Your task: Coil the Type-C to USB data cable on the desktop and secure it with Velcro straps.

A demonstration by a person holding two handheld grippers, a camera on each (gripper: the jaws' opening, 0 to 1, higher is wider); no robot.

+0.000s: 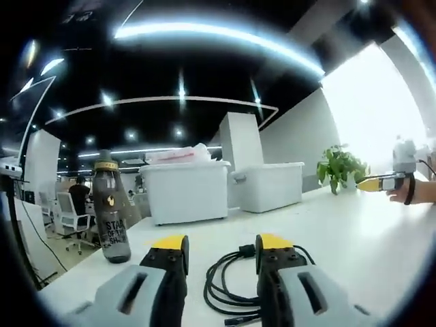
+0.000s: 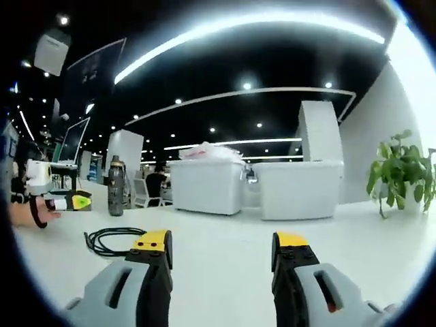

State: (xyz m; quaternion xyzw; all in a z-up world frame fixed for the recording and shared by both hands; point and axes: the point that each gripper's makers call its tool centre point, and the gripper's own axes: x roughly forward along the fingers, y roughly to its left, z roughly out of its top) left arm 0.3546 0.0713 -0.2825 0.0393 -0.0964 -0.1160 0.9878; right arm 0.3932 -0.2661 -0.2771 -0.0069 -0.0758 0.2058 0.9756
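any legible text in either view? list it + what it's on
"STAR OF THE ..." in white capitals, on the dark water bottle in the left gripper view; the last word is too blurred to read.
The small emblem above it: too small to read.
The same bottle in the right gripper view: print unreadable.

Both cameras sit low over the white desktop [image 1: 354,238], each looking forward along its own jaws toward the white bins [image 1: 187,187] at the desk's far edge. The left gripper view is close to the black cable [image 1: 228,286], which lies between its jaws. The right gripper view sits farther off, with the cable [image 2: 109,240] just beyond its left jaw. Both views share the bins, the dark bottle [image 1: 111,211] and the potted plant [image 2: 402,170].
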